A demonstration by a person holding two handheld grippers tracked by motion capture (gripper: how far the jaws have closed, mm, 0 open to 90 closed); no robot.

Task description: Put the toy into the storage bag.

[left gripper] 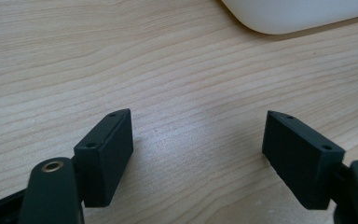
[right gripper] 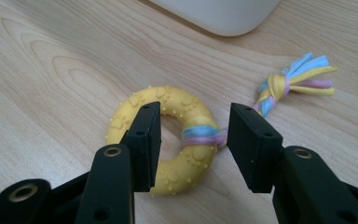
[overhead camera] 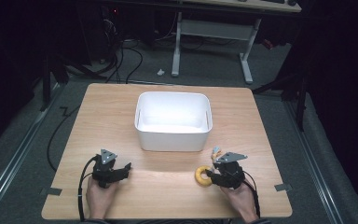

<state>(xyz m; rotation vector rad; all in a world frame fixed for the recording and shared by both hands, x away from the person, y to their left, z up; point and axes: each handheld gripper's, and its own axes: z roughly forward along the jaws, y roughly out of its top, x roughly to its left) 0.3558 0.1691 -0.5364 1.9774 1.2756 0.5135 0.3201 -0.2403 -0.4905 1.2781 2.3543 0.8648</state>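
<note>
The right tool [right gripper: 193,140] is sitting low over the yellow ring toy [right gripper: 165,144], its jaws standing apart astride the near-right part of the ring where the pastel band wraps it. One jaw is standing over the ring's hole and the other just outside its rim; the pads are not pressing on it. The toy is lying flat on the wooden surface [overhead camera: 168,186], and its braided tassel [right gripper: 293,79] is trailing off beyond the tool's right jaw. In the high view, the ring [overhead camera: 203,176] is lying just to the left of the right tool [overhead camera: 214,173]. The white bin [overhead camera: 173,120] is standing farther ahead. The left tool [left gripper: 198,154] is resting near the surface with its jaws wide apart, bare wood between them.
</note>
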